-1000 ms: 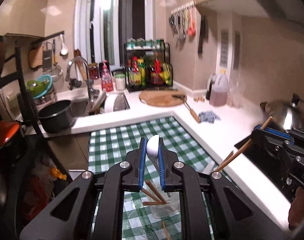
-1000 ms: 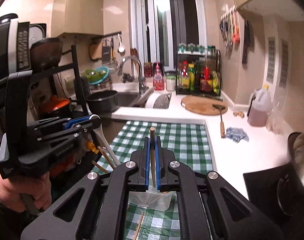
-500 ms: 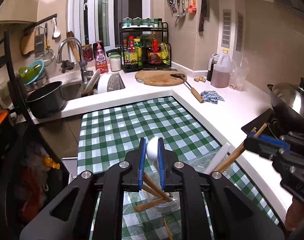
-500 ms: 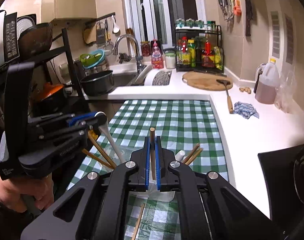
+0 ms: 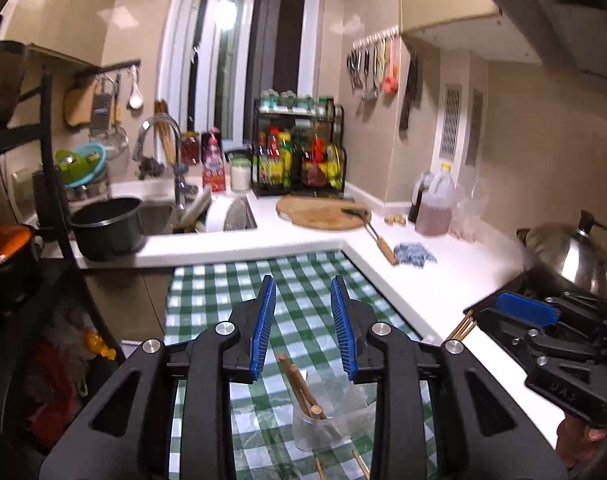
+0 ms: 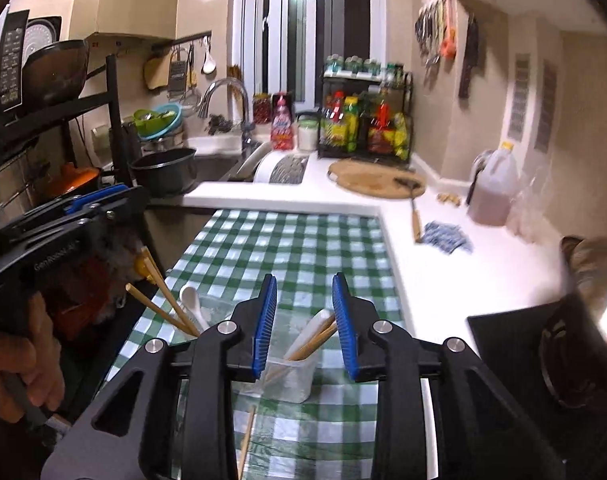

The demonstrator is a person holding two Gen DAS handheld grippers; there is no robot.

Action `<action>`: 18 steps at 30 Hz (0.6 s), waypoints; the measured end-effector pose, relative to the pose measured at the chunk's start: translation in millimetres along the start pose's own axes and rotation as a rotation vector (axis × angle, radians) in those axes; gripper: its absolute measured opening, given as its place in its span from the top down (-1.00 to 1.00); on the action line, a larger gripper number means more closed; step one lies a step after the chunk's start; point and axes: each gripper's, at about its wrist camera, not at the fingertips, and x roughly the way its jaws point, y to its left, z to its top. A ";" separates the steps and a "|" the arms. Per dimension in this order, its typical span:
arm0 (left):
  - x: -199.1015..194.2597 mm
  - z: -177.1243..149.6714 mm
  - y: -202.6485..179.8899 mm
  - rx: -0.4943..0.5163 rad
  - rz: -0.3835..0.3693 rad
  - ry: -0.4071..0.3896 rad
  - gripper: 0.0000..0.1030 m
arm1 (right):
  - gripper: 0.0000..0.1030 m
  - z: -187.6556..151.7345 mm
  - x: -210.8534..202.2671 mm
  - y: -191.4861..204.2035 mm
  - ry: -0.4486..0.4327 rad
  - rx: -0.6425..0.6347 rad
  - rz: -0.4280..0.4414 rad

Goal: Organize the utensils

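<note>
Two clear plastic cups stand on the green checked cloth [image 6: 303, 240]. In the right wrist view the left cup [image 6: 207, 312] holds chopsticks and a white spoon [image 6: 190, 298]. The nearer cup [image 6: 291, 376] holds chopsticks and a white utensil. My right gripper [image 6: 305, 312] hangs over this cup, its jaws opening, its pads touching nothing. My left gripper [image 5: 303, 320] is above the cup with chopsticks [image 5: 315, 420], jaws also opening and empty. Each gripper shows in the other's view: the left [image 6: 83, 208], the right [image 5: 543, 320].
Loose chopsticks lie on the cloth near the front [image 6: 245, 440] [image 5: 359, 464]. A white counter [image 6: 443, 264] runs along the right, with a cutting board [image 6: 375, 178], a blue rag [image 6: 447, 236], an oil jug [image 6: 491, 196]. A stove and wok [image 5: 571, 256] are at the right, a sink and black pot [image 5: 107, 224] behind.
Both grippers have opened. The white spoon has left my left jaws and stands in the left cup. The chopstick has dropped from my right jaws into the nearer cup.
</note>
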 end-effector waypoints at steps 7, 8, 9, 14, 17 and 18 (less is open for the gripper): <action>-38.3 -5.6 -0.6 0.009 0.029 -0.062 0.44 | 0.42 -9.1 -60.5 5.1 -0.149 -0.031 -0.062; -45.6 -10.5 -0.5 0.015 0.035 -0.066 0.44 | 0.42 -13.4 -68.3 6.2 -0.162 -0.033 -0.063; -51.2 -15.5 -0.3 0.018 0.042 -0.067 0.44 | 0.42 -20.0 -76.9 7.3 -0.178 -0.034 -0.065; -74.2 -48.1 2.1 -0.002 0.058 -0.041 0.44 | 0.42 -53.8 -102.4 10.5 -0.193 0.020 -0.059; -84.8 -72.5 0.3 0.000 0.072 -0.018 0.44 | 0.42 -78.5 -109.9 17.1 -0.189 0.042 -0.065; -88.7 -82.4 -0.2 -0.003 0.076 -0.007 0.44 | 0.42 -88.3 -111.4 19.3 -0.185 0.049 -0.071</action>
